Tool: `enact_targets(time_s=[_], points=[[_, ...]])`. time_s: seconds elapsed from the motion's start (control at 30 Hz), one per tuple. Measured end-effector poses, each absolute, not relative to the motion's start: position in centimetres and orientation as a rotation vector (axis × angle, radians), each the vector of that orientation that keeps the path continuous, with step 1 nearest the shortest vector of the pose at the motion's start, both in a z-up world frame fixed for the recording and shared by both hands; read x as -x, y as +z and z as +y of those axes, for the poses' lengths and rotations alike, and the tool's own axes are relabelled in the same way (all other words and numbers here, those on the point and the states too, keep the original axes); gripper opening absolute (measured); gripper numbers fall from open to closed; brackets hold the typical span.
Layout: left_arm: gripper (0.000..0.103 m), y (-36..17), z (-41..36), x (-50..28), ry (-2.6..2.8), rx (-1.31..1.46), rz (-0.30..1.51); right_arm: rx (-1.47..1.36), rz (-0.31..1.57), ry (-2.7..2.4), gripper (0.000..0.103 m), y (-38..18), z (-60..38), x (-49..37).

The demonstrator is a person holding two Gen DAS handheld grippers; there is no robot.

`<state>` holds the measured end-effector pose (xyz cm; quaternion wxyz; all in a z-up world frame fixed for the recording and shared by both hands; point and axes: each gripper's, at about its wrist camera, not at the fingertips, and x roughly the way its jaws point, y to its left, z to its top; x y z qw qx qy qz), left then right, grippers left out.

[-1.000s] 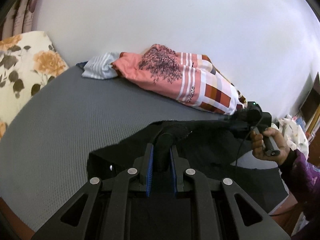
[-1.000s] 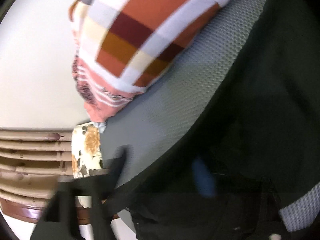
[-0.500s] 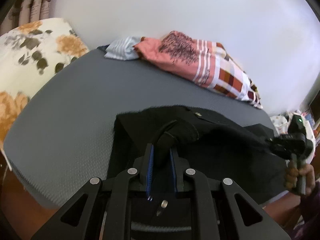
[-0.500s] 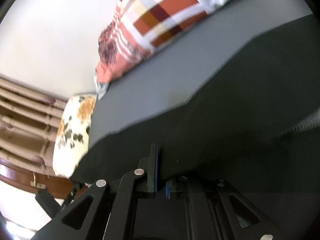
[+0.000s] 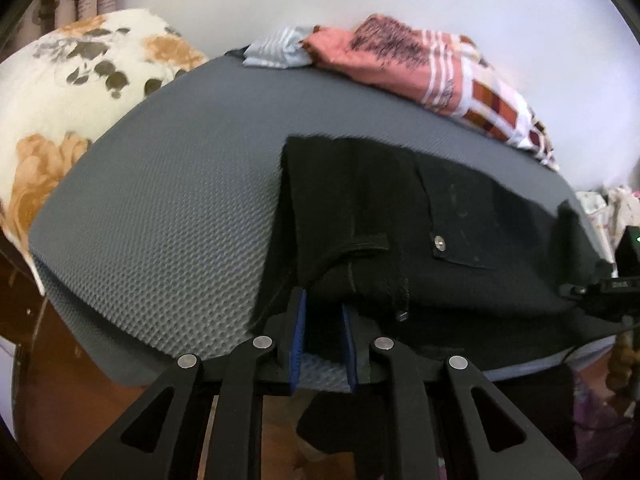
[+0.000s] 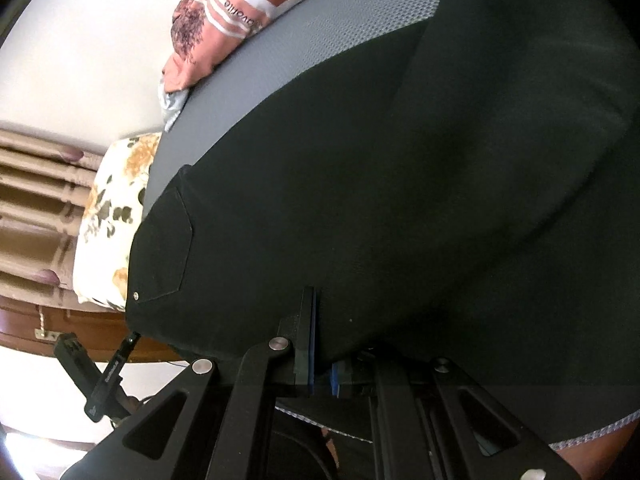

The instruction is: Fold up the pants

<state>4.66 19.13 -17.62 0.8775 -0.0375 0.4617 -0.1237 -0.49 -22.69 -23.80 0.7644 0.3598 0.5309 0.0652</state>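
Note:
Black pants [image 5: 400,208] lie spread on the grey mattress [image 5: 180,200], a back pocket with a metal stud facing up. My left gripper [image 5: 323,316] is at the mattress's near edge. Its blue pads pinch the waistband fold at their tips, and the jaws are just starting to open. In the right wrist view the pants [image 6: 400,160] fill most of the picture. My right gripper [image 6: 322,360] is shut on their near edge, with cloth draped over one finger. The right gripper [image 5: 616,284] also shows at the far right of the left wrist view.
A pink checked blanket [image 5: 440,68] and a striped cloth [image 5: 276,52] lie along the wall at the back of the mattress. A floral pillow [image 5: 60,100] sits at the left end. The brown wooden bed frame [image 5: 60,380] runs below the near edge.
Both grippers came down and back toward the mattress's near edge. The pants, hanging bunched before, now lie flat. Less cloth sits between the left pads.

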Motion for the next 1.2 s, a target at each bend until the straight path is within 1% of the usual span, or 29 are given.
enact_targets(time_s=[0.03,0.1,0.17,0.2,0.3,0.43,0.47,0.5,0.53,0.57,0.63,0.73,0.83,0.93,1.0,1.07,1.13,1.2], points=[[0.022,-17.9,19.3,-4.8,-0.250,0.082,0.971,-0.768,1.155,0.142,0.007,-23.8,-22.4,0.5],[0.022,-18.3,20.0,-4.8,-0.221,0.083,0.978,-0.756,1.163,0.138,0.007,-23.9,-22.2,0.5],[0.036,-18.2,21.0,-4.7,-0.177,0.094,0.977,-0.767,1.170,0.134,0.007,-24.2,-22.1,0.6],[0.038,-17.9,21.8,-4.4,-0.154,0.109,0.966,-0.771,1.171,0.134,0.007,-24.2,-22.1,0.6],[0.040,-16.8,23.3,-3.8,-0.087,0.115,0.926,-0.765,1.170,0.136,0.007,-24.1,-22.1,0.6],[0.041,-13.2,23.8,-2.7,-0.055,0.109,0.817,-0.772,1.180,0.142,0.007,-24.2,-22.1,1.0],[0.042,-12.4,23.4,-2.5,-0.062,0.098,0.800,-0.776,1.184,0.145,0.007,-24.2,-22.1,1.3],[0.045,-11.4,22.4,-2.4,-0.084,0.077,0.777,-0.778,1.186,0.147,0.007,-24.2,-22.0,1.5],[0.054,-10.9,21.6,-2.4,-0.107,0.064,0.769,-0.781,1.189,0.151,0.007,-24.1,-21.8,1.6],[0.060,-10.6,20.7,-2.4,-0.134,0.053,0.767,-0.781,1.192,0.155,0.007,-24.1,-21.7,1.8],[0.062,-10.5,17.9,-2.5,-0.220,0.025,0.768,-0.783,1.199,0.162,0.007,-24.2,-21.6,2.2],[0.063,-11.6,13.8,-3.1,-0.322,-0.018,0.796,-0.786,1.191,0.170,0.006,-24.5,-21.7,2.4],[0.062,-14.3,9.6,-4.0,-0.429,-0.054,0.863,-0.802,1.185,0.191,0.008,-24.6,-21.8,2.2],[0.062,-17.5,7.3,-4.5,-0.513,-0.038,0.951,-0.829,1.178,0.211,0.010,-24.6,-22.1,2.3],[0.062,-19.1,6.4,-4.5,-0.525,-0.044,0.987,-0.811,1.160,0.198,0.013,-24.4,-22.5,2.4],[0.062,-19.4,6.0,-4.1,-0.518,-0.060,0.964,-0.824,1.136,0.196,0.016,-24.1,-23.4,2.4],[0.062,-19.3,5.6,-3.8,-0.517,-0.100,0.947,-0.900,1.081,0.199,0.019,-24.0,-25.2,2.3],[0.062,-19.5,5.1,-3.8,-0.514,-0.113,0.942,-0.970,1.008,0.192,0.025,-23.8,-27.5,2.3]])
